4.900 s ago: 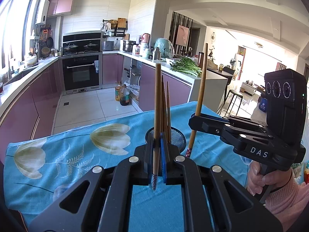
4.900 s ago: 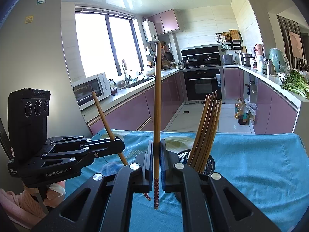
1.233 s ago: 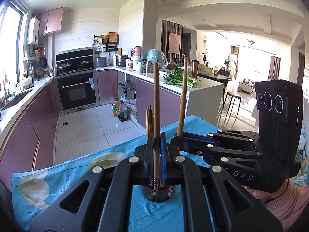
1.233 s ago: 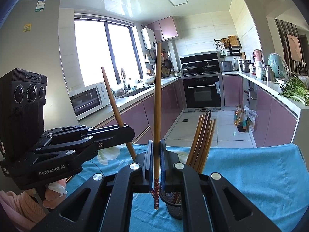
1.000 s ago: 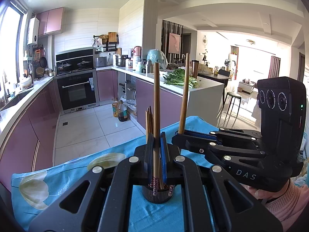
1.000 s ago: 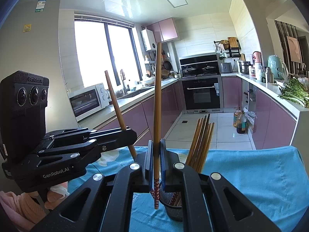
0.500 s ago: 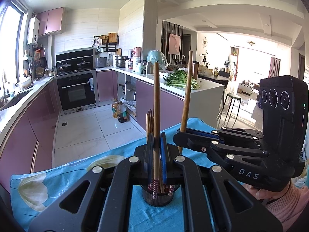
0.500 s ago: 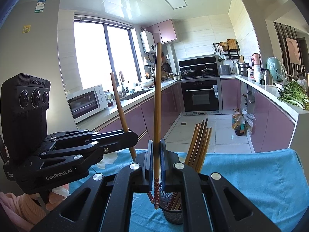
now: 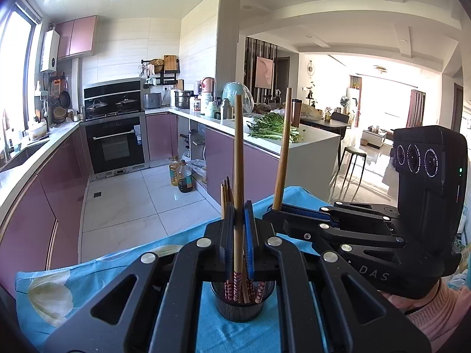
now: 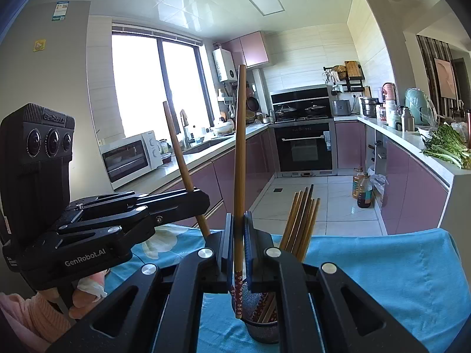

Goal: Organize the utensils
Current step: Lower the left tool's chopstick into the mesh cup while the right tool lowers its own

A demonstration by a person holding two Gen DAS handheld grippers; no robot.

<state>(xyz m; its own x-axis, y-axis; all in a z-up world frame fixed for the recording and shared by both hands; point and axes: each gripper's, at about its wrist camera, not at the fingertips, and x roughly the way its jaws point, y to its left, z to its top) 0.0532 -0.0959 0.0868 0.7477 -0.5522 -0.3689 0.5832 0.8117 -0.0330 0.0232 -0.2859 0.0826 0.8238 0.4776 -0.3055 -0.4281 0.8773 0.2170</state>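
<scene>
In the left wrist view my left gripper [image 9: 239, 235] is shut on an upright wooden chopstick [image 9: 238, 161]. Its red patterned lower end dips into the black mesh holder [image 9: 238, 306] just beneath, among several other chopsticks. My right gripper [image 9: 273, 214] sits close on the right, shut on a second chopstick [image 9: 282, 153]. In the right wrist view the right gripper [image 10: 239, 250] grips that upright chopstick [image 10: 240, 161], whose patterned tip hangs at the rim of the holder [image 10: 262, 326]. Several chopsticks [image 10: 300, 223] lean inside it. The left gripper [image 10: 203, 206] holds its tilted chopstick [image 10: 179, 153] on the left.
The holder stands on a table covered by a blue flower-print cloth [image 9: 88, 279], whose far edge drops to the kitchen floor. A hand in a pink sleeve [image 9: 426, 309] holds the right gripper. Purple counters [image 10: 412, 176] lie well beyond.
Since nearly five seconds ago both grippers have come in over the holder, and their chopsticks' lower ends now reach it. Over the last second they have barely shifted.
</scene>
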